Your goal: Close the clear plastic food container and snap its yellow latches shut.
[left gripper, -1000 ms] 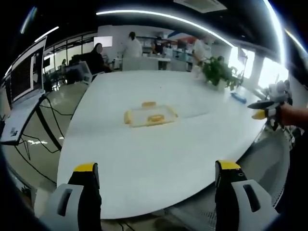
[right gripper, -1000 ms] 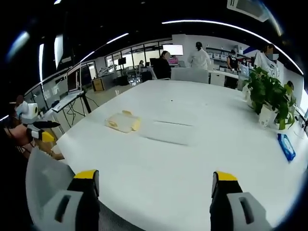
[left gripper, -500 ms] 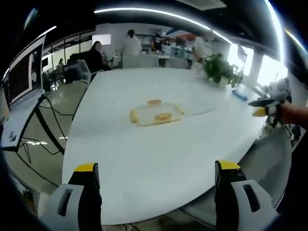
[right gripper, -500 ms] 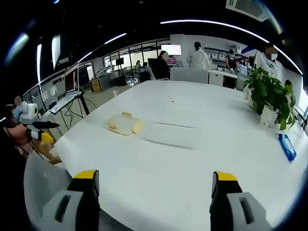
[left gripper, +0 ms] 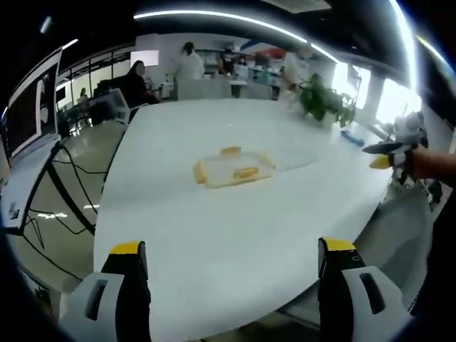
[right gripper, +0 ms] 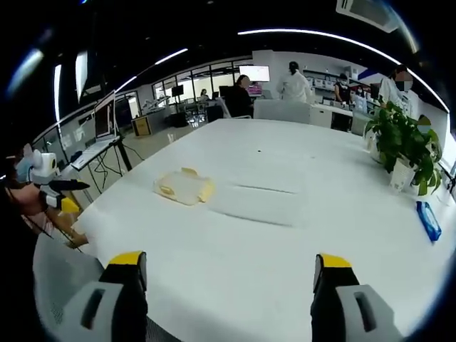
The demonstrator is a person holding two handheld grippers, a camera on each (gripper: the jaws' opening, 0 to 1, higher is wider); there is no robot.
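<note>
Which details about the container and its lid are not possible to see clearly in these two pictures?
- Latch state: the container lies far off in the left gripper view, so its yellow latches are too small to judge.
- Lid: in the right gripper view, the clear lid beside the container blends into the white table, blurring its edges.

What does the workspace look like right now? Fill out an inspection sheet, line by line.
Surface: large white table, mostly bare.
Job's things: clear container with yellow latches near the table's middle; its clear lid lies flat beside it, not fitted.
Clutter: potted plant and a blue object at the far edge.
Grippers: left tongs and right tongs both open, held back from the container, holding nothing.
Cables: black cables hang beside the table by a monitor.
Surroundings: office with people at desks behind.
</note>
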